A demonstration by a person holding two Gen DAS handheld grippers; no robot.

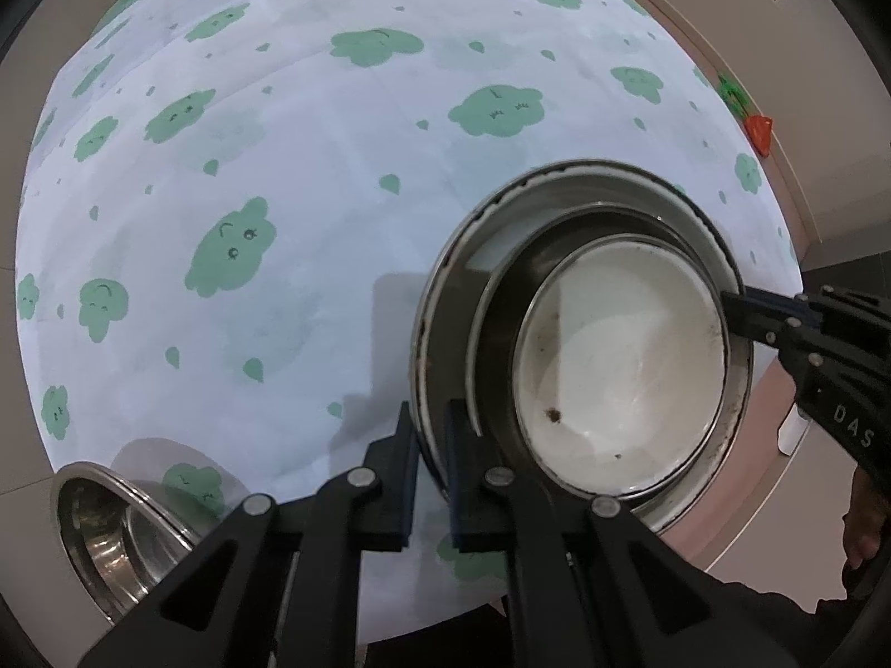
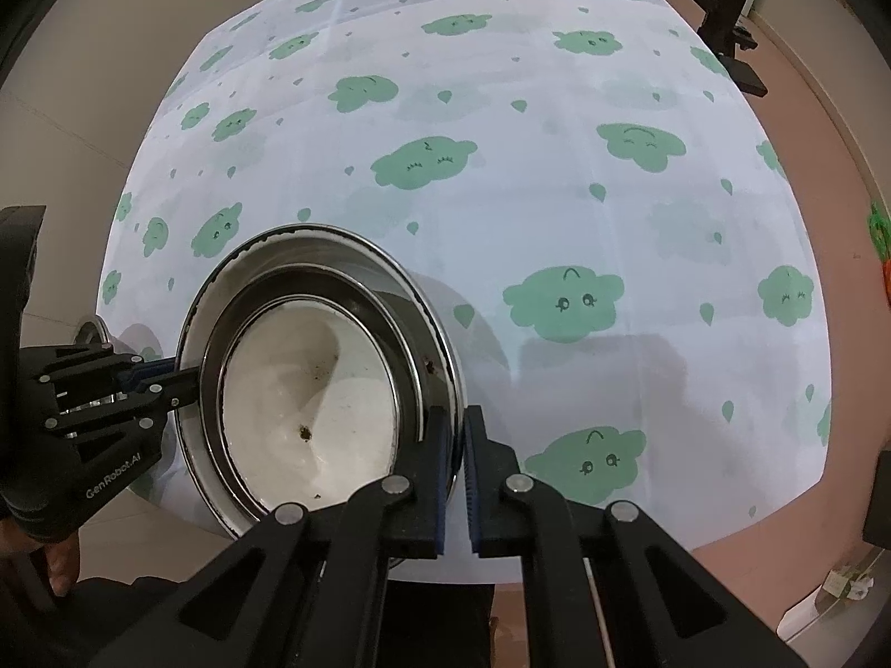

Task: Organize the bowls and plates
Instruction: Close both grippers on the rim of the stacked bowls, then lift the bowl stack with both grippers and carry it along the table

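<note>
1. Clearly, a nested stack (image 1: pixel 584 334) — a white-bottomed plate inside two larger steel-rimmed plates — is held tilted over the table (image 1: pixel 312 234), near its close edge.
2. The left gripper (image 1: pixel 431 479) is clamped on the rim of the outermost plate; its fingers (image 1: pixel 404 479) are drawn narrow with the rim between them.
3. The right gripper (image 2: pixel 459 479) is pinched on the opposite rim in the same way, its fingers (image 2: pixel 437 479) nearly together.
4. By judgement, the stack should be kept level between both grips and lowered evenly — the inner plates sit loose and could slide towards the low side.
5. Crumbs are seen on the white plate (image 2: pixel 312 406); a steep tilt would likely shed them onto the cloud-print cloth (image 2: pixel 501 195).
6. A steel bowl (image 1: pixel 111 529) stands at the table's near left corner, well apart from the stack; it should be avoided if the stack is carried that way.
</note>
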